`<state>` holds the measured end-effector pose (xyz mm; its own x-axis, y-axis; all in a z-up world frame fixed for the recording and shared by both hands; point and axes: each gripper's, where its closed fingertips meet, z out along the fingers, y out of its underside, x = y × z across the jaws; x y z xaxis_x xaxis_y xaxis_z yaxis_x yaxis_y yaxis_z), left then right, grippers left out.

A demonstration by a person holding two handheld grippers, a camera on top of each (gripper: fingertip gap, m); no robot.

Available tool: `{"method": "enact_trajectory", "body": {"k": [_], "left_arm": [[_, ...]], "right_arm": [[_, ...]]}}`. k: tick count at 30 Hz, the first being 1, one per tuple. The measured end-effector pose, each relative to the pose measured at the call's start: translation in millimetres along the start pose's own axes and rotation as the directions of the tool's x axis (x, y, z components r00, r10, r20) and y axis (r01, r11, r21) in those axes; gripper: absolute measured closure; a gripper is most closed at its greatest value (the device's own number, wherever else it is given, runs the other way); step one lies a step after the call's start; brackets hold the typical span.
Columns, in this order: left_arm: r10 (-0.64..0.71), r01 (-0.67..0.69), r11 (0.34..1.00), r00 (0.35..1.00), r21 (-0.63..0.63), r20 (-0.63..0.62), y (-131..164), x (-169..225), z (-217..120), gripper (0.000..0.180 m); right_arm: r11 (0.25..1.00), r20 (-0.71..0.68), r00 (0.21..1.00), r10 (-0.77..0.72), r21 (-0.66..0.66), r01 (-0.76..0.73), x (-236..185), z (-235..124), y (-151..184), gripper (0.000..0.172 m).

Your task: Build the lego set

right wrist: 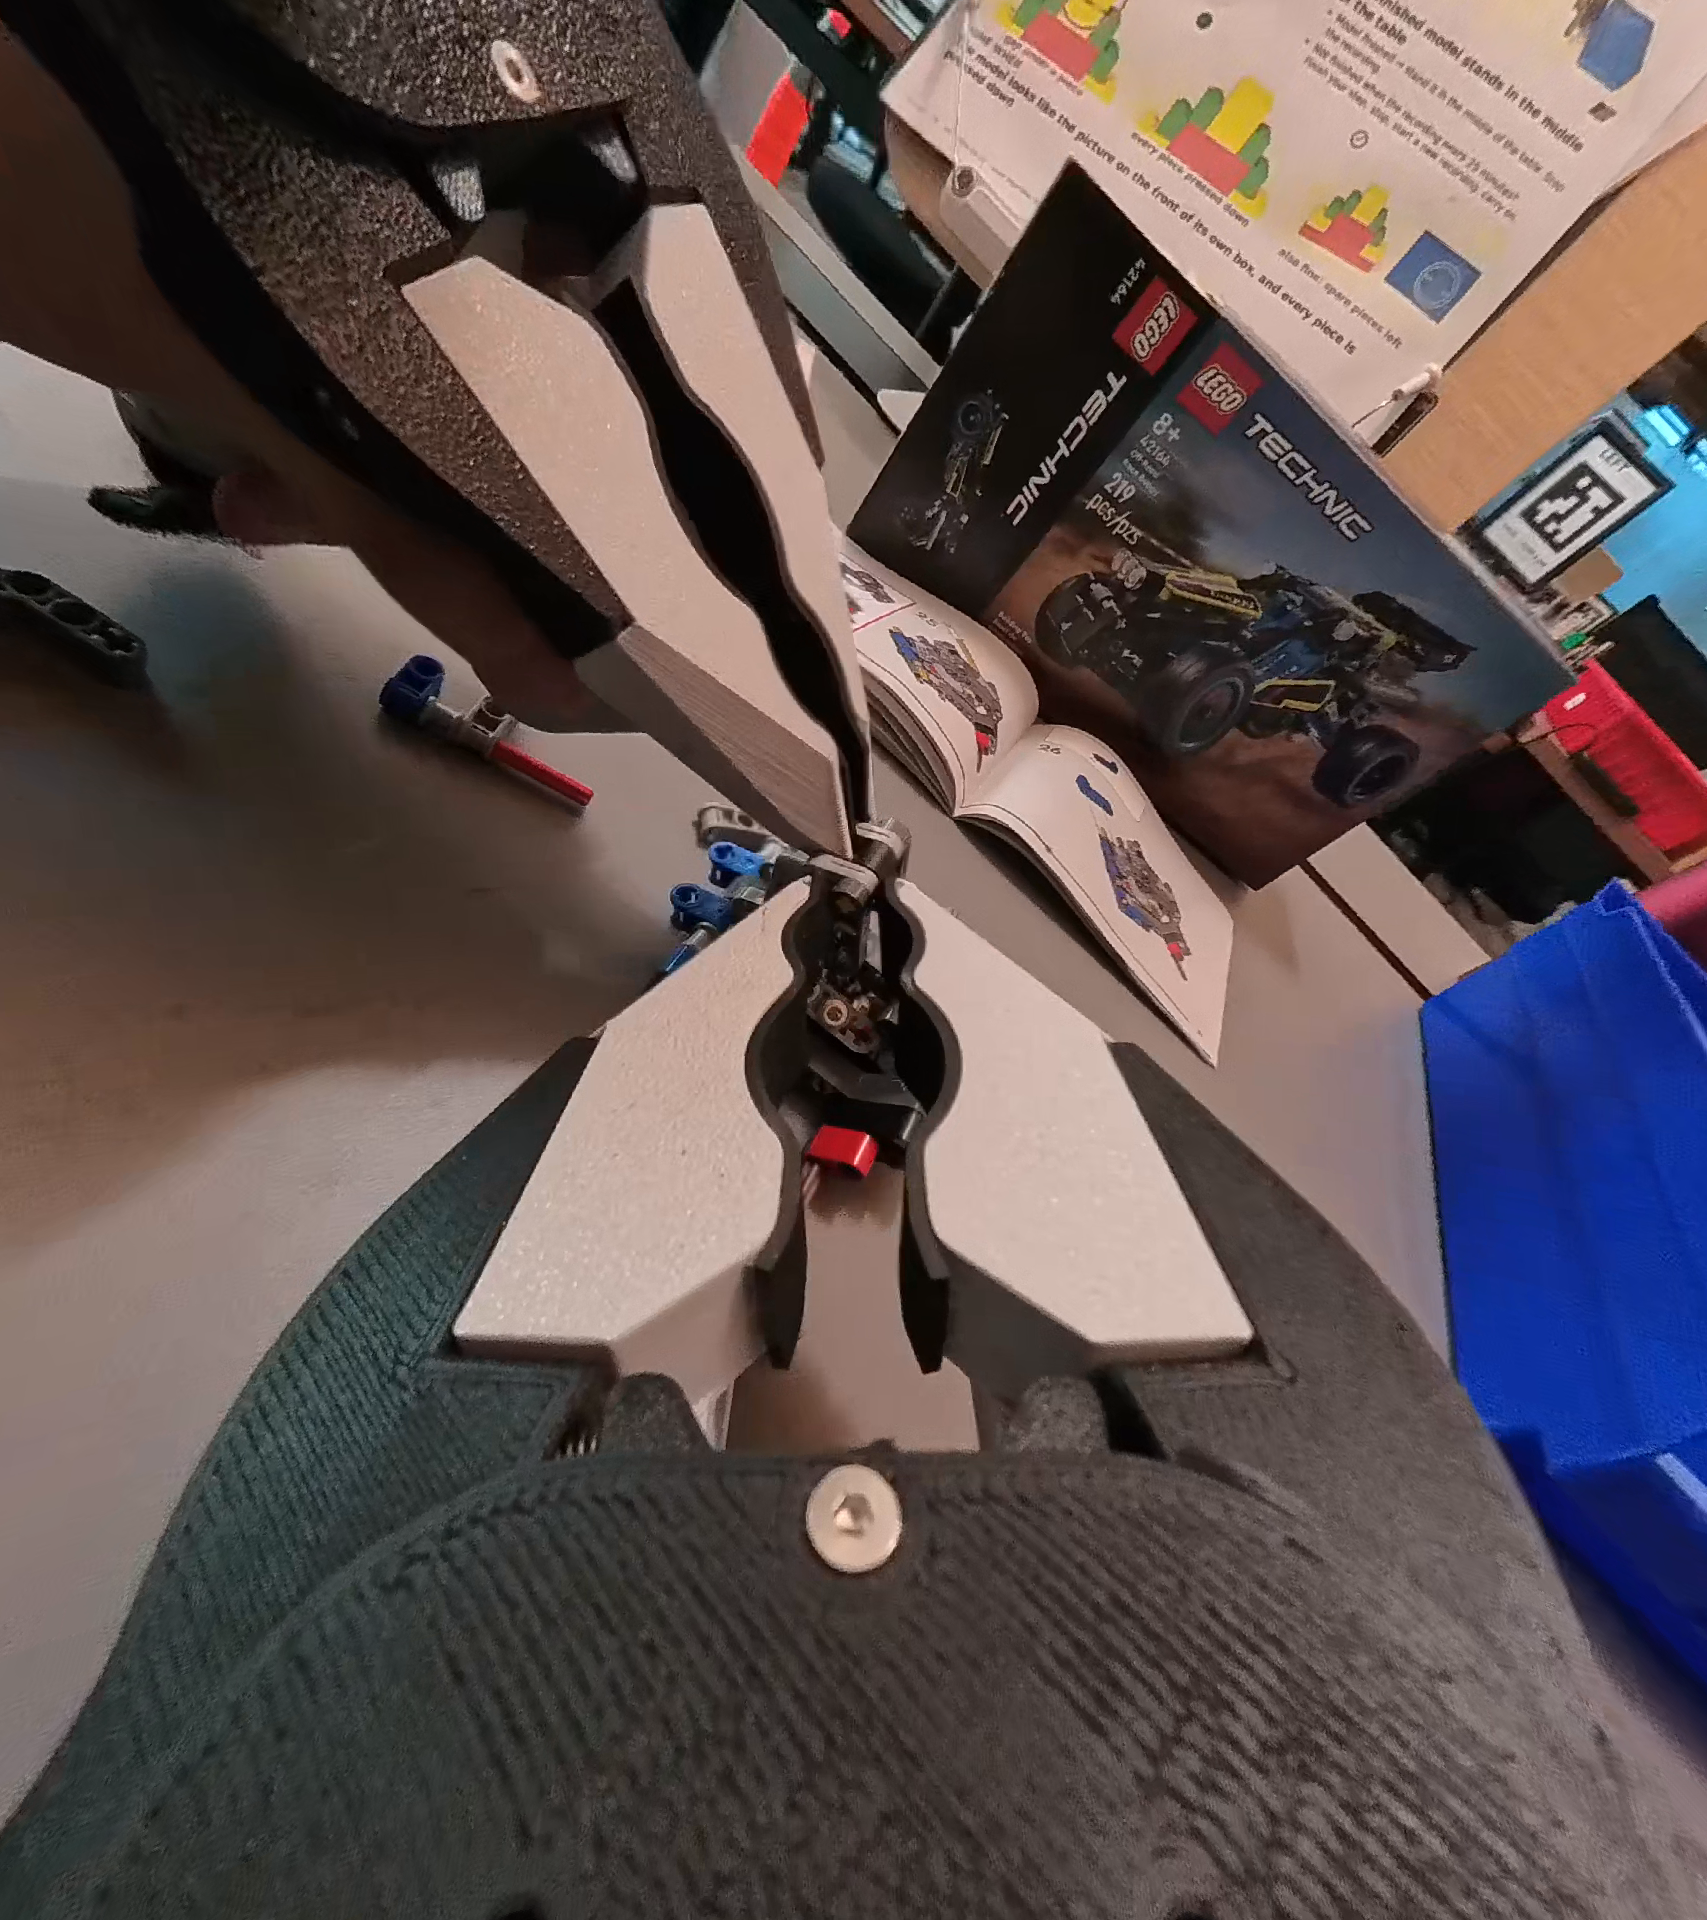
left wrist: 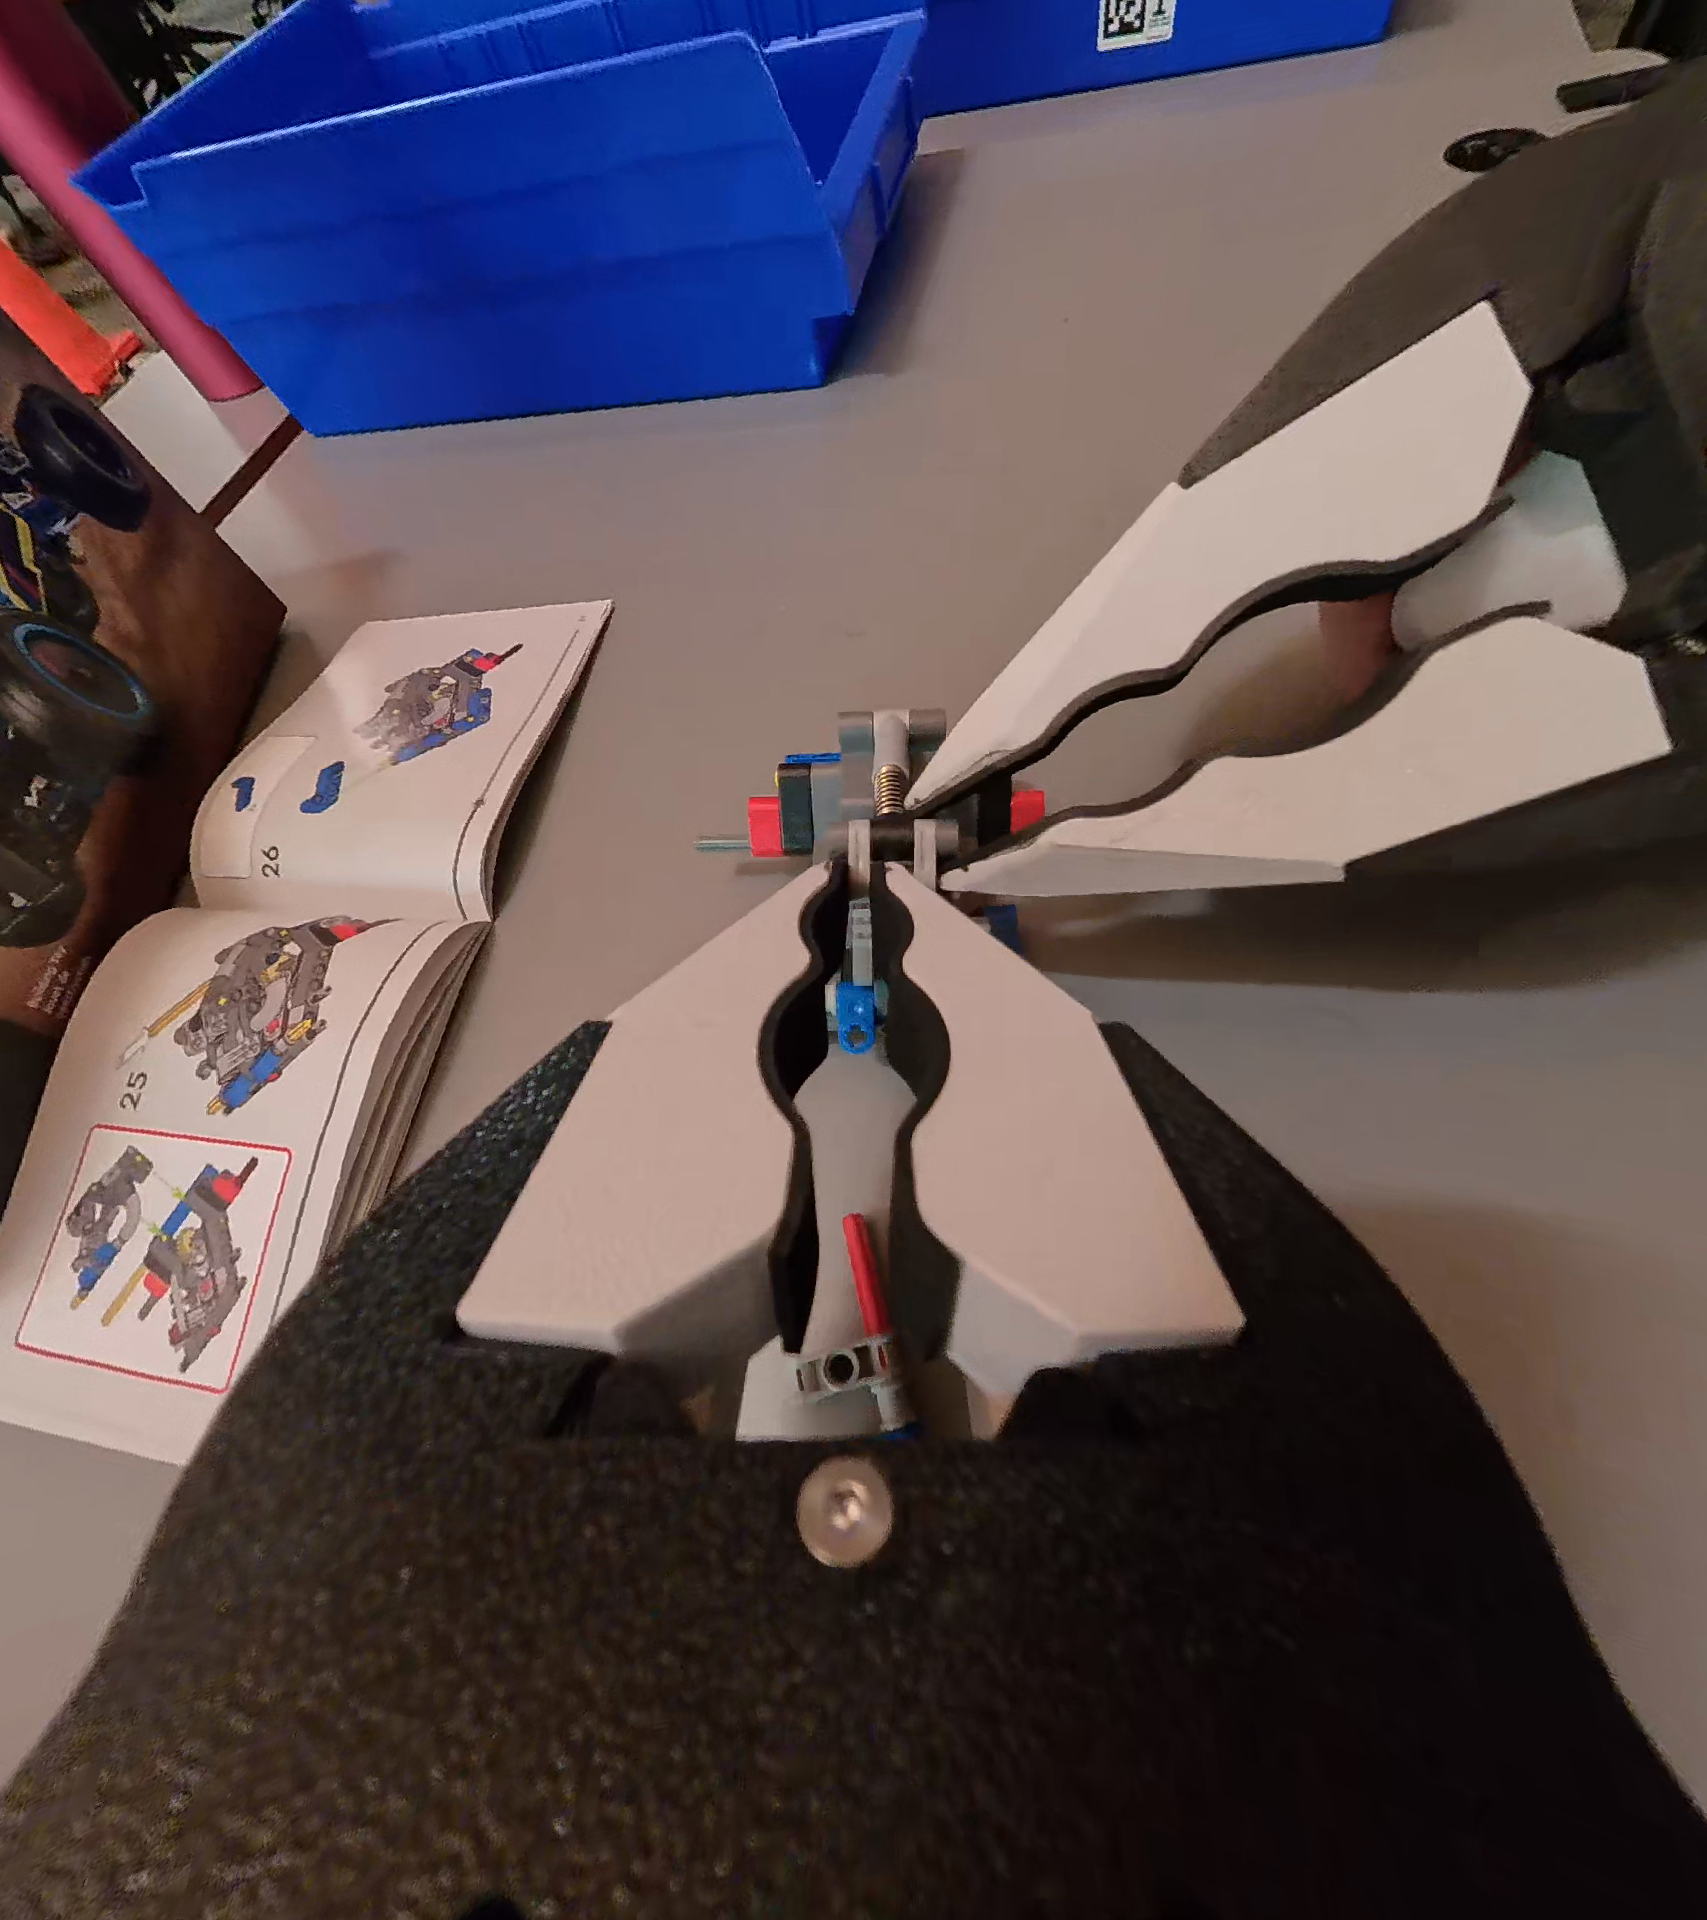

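I hold my left gripper [left wrist: 864, 868] pressed together on a thin light grey link [left wrist: 861, 840] that sticks out of a small brick assembly [left wrist: 864, 779] of grey, black and red parts with a metal spring [left wrist: 888, 792]. My right gripper [right wrist: 854, 878] comes in from the other side and pinches the same assembly on its dark body, fingertips nearly together; a red piece [right wrist: 841, 1146] shows in the gap between its fingers. The assembly sits in the middle of the grey counter [left wrist: 1192, 1195], between the two sets of tips, and I cannot tell whether it rests on the surface.

Towards the counter's left edge an instruction booklet [left wrist: 309, 935] lies open, and behind it a printed set box [right wrist: 1244, 582] stands upright. Blue bins [left wrist: 537, 229] stand along the far edge. Loose pieces lie nearer me: a red axle with a blue connector [right wrist: 485, 732], two blue connectors [right wrist: 714, 883] just beside my right fingers, and a dark curved beam [right wrist: 18, 613] well apart.
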<state>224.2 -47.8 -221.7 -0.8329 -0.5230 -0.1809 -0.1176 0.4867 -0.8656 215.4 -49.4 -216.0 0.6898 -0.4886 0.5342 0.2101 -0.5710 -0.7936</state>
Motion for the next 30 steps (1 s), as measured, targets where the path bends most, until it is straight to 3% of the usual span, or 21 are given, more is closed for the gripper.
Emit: {"method": "enact_trajectory", "body": {"k": [27, 30], "left_arm": [[-0.098, 0.097, 0.995, 0.995, 0.014, 0.026, -1.6, -3.2, 6.0, 0.180], [-0.159, 0.160, 0.987, 0.987, 0.016, -0.012, -1.4, -3.5, 5.9, 0.180]], "right_arm": [[0.997, 0.009, 0.997, 0.074, -0.031, -0.074, 5.3, 0.6, 5.6, 0.166], [0.999, -0.013, 0.999, 0.035, -0.022, -0.036, 5.8, 2.0, 4.2, 0.166]]}}
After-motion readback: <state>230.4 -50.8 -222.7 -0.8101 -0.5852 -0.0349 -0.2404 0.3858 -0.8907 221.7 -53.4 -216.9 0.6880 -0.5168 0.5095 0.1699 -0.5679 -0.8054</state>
